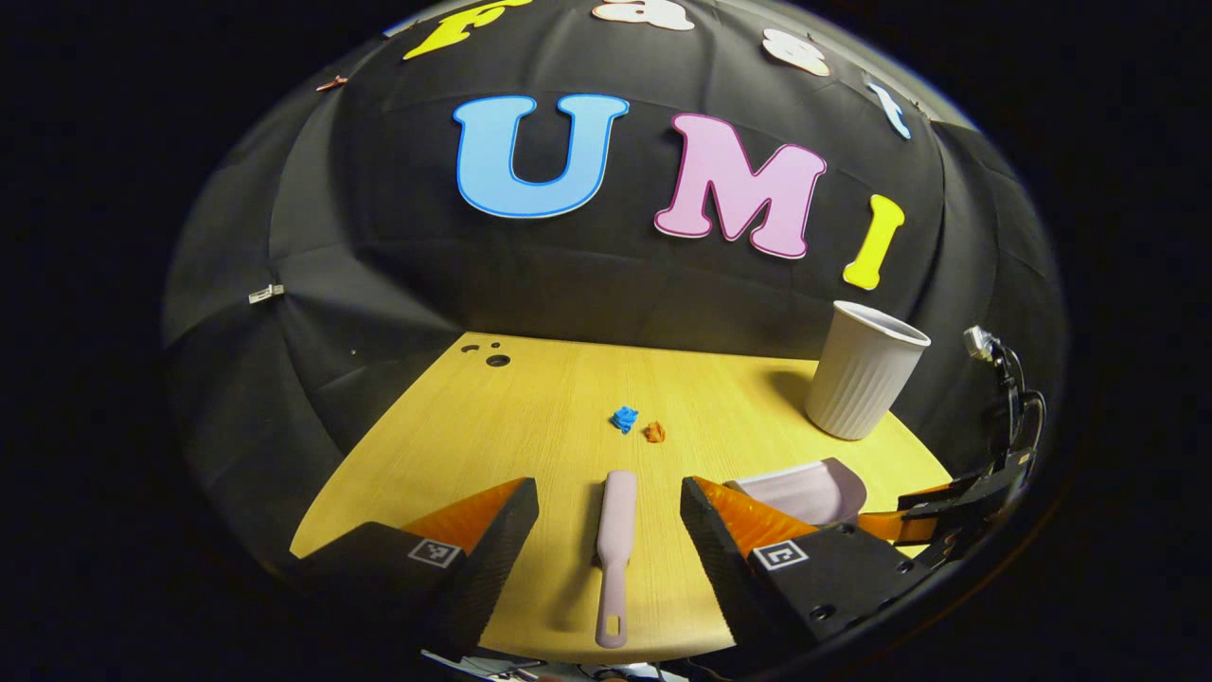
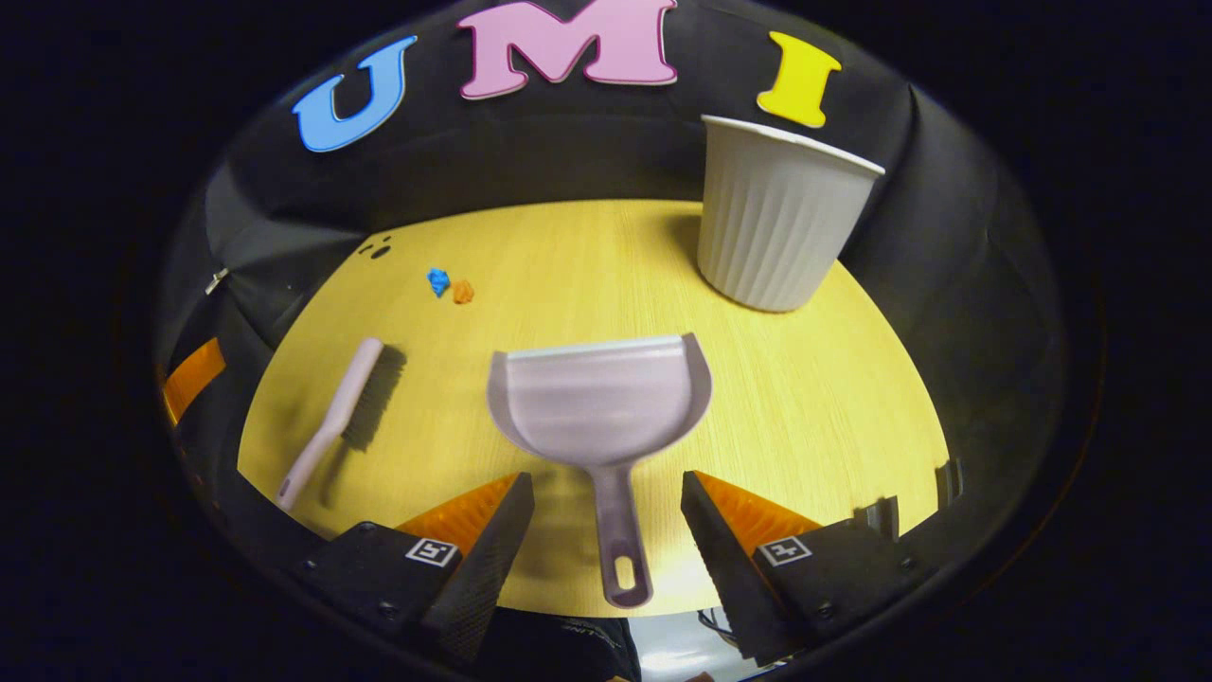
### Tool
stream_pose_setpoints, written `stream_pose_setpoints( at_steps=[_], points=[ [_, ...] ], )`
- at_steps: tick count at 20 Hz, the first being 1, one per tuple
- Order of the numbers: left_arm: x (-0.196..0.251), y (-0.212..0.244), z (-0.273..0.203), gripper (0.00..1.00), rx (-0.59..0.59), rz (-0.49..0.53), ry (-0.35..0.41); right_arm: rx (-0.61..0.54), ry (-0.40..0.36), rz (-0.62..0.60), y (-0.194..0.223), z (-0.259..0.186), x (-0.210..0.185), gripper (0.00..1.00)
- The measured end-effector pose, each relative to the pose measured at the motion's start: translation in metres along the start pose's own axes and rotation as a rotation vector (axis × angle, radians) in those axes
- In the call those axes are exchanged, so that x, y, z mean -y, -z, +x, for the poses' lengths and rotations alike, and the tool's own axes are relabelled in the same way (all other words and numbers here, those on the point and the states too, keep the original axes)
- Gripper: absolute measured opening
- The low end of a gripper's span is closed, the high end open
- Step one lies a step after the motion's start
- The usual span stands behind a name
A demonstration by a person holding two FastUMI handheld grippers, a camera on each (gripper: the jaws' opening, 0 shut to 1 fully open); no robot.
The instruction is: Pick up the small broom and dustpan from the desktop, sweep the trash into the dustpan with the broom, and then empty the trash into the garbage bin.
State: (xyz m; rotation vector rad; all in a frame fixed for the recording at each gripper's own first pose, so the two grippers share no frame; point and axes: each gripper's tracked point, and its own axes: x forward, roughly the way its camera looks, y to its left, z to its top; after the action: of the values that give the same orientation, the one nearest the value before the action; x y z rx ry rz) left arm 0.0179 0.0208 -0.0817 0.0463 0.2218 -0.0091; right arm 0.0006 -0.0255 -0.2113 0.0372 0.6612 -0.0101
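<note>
both tools lie untouched on the desktop (image 2: 805, 398), so the pickup has not yet begun. the left gripper (image 1: 609, 516) has its fingers spread wide and empty, with the broom (image 1: 615, 540) lying flat between them, handle pointing back toward the camera; the right gripper (image 2: 606, 511) is just as wide and empty, straddling the handle of the dustpan (image 2: 598, 403). the likeliest trouble is with the broom: its handle is thin and sits low on the wood, so fingers closing a little high or off-line would probably roll or skid it sideways rather than catch it. the dustpan's handle may pivot if pinched near its end, swinging the pan. the trash, a blue scrap (image 2: 437, 281) and an orange scrap (image 2: 462, 292) touching or almost touching, is light and well ahead of both tools; a hasty stroke could flick it away from the pan. the garbage bin (image 2: 776, 218) stands upright at the far right, near the edge, and looks easy to tip. the surface is smooth pale wood; a few dark spots, possibly holes, sit at its far left corner.
</note>
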Motion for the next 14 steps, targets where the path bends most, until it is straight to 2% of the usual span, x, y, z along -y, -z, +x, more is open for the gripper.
stream_pose_setpoints(
  at_steps=[14],
  points=[
    [-0.002,0.029,0.011,0.96,-0.118,-0.006,-0.069,-0.275,-0.024,-0.04,0.037,0.065,0.002,0.99]
  ],
)
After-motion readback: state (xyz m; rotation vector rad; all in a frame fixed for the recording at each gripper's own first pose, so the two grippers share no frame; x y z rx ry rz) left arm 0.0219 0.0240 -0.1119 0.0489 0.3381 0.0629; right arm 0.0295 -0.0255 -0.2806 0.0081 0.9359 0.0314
